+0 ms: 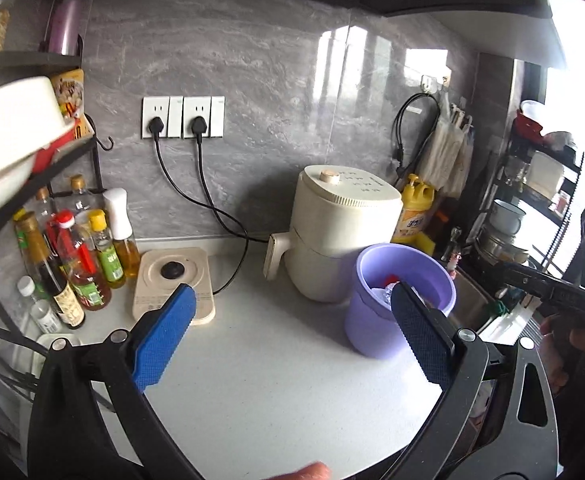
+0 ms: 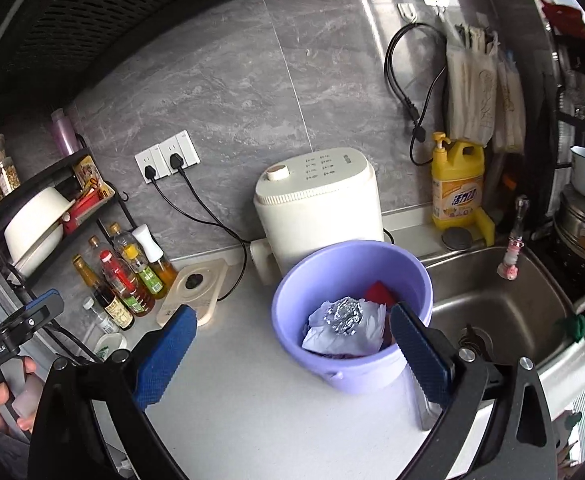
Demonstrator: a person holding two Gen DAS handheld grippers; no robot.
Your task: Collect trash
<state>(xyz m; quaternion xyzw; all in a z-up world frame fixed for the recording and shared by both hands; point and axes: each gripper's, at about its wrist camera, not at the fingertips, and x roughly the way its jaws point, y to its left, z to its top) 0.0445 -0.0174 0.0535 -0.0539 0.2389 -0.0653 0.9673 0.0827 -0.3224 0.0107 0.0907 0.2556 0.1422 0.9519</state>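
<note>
A purple plastic bin [image 2: 352, 364] stands on the white counter [image 2: 260, 412] beside the sink; it also shows in the left wrist view [image 1: 366, 320]. Inside lie a crumpled foil ball [image 2: 343, 314], white paper [image 2: 344, 336] and something red [image 2: 380, 292]. My right gripper [image 2: 292, 326] is open and empty, hovering above the bin's near side. My left gripper [image 1: 292, 308] is open and empty over the counter, left of the bin. The left tool body [image 2: 16, 324] shows at the left edge of the right wrist view.
A cream appliance [image 2: 316, 204] stands behind the bin, with a cream base plate [image 2: 194, 292] to its left. Oil and sauce bottles [image 2: 120, 276] cluster under a black rack [image 2: 44, 216]. The steel sink [image 2: 504, 308] lies right, with a yellow soap bottle [image 2: 456, 184] behind.
</note>
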